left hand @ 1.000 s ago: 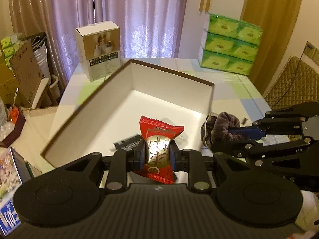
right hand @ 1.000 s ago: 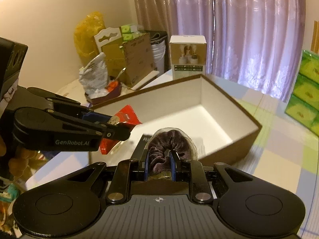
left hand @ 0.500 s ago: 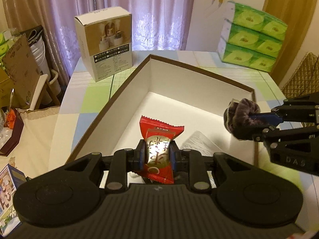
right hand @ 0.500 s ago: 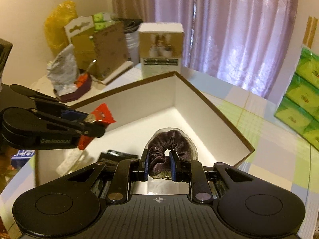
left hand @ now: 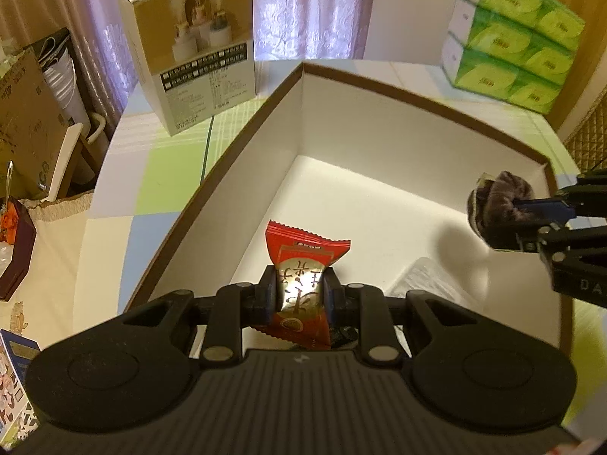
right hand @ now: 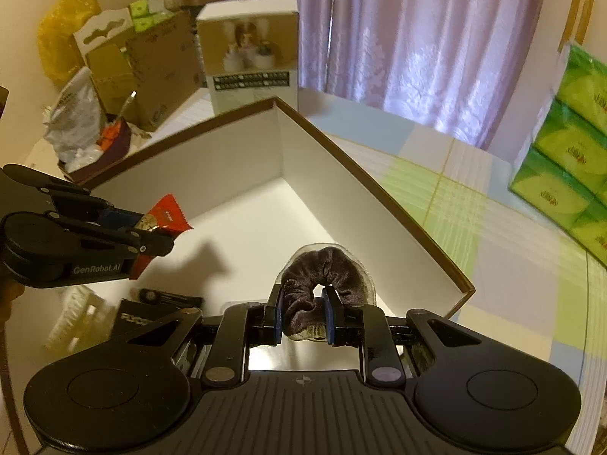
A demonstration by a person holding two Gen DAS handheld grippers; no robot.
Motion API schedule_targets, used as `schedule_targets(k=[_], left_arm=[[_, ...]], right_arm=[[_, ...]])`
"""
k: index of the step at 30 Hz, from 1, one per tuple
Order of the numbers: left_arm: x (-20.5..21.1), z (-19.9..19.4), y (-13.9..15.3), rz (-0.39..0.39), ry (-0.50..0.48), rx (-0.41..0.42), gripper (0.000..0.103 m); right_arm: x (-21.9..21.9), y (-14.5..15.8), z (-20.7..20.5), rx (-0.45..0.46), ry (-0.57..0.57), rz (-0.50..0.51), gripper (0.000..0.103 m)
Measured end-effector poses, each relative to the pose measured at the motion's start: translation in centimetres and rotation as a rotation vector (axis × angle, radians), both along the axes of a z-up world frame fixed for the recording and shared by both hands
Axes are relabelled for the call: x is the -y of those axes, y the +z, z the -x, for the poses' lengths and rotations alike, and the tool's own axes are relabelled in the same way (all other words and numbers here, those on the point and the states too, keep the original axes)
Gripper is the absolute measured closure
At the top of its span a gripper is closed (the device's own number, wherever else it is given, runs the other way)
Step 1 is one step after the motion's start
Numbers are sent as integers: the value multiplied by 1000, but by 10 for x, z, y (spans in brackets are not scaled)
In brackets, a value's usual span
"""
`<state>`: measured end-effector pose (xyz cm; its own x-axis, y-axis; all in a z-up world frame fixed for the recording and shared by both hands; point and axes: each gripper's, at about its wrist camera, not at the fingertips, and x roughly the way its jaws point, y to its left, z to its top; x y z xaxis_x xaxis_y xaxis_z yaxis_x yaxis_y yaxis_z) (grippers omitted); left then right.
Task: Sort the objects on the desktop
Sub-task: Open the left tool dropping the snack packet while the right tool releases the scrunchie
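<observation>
my left tool [left hand: 298, 291] clamps a candy [left hand: 303, 265], my right tool [right hand: 303, 316] a scrunchie [right hand: 322, 269].
both hang over the box [left hand: 379, 113] on the counter [left hand: 151, 159].

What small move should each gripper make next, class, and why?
Probably open both sets of jaws. The left gripper holds the red candy and the right gripper holds the brown scrunchie, both above the white floor of the open box, so each item would drop inside.

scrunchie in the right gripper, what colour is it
Dark brown scrunchie, clearest in the right wrist view.
</observation>
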<state>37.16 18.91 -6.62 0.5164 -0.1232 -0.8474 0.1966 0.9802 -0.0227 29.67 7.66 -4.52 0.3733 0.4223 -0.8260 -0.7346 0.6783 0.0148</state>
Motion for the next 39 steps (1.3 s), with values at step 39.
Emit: schedule_targets(k=[39], left_arm=[[5,-5,-4,3,-29,0,65]], right_arm=[[-1,-14,-13,33,13,86,83]])
